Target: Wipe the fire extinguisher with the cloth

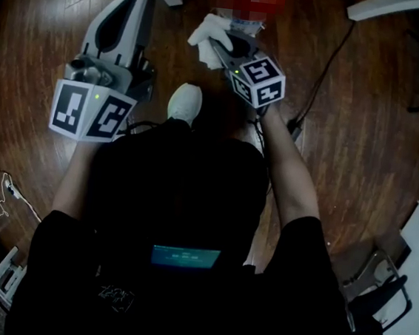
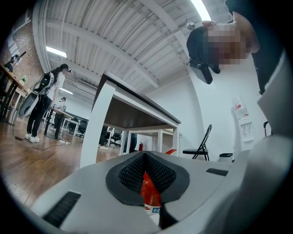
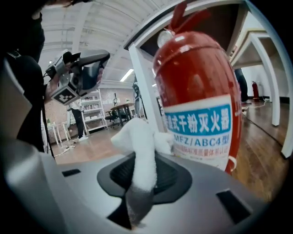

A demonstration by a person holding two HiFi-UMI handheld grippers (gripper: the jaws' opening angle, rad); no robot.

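A red fire extinguisher (image 3: 197,91) with a white and blue label stands upright on the wooden floor, close in front of my right gripper (image 3: 137,183). That gripper is shut on a white cloth (image 3: 139,151), whose bunched end touches the lower left of the label. In the head view the cloth (image 1: 209,33) sits just below the red extinguisher (image 1: 249,0), with the right gripper (image 1: 216,47) behind it. My left gripper (image 1: 140,0) is held to the left, apart from the extinguisher, jaws shut with nothing in them. In the left gripper view (image 2: 145,157), a sliver of the extinguisher (image 2: 149,192) shows below the pads.
White table legs (image 2: 94,132) stand around the extinguisher. A black folding chair (image 2: 201,146) is by the far wall. People (image 2: 43,100) stand at desks in the distance. A black cable (image 1: 332,64) runs over the floor at right. The person's white shoe (image 1: 184,101) is just behind the grippers.
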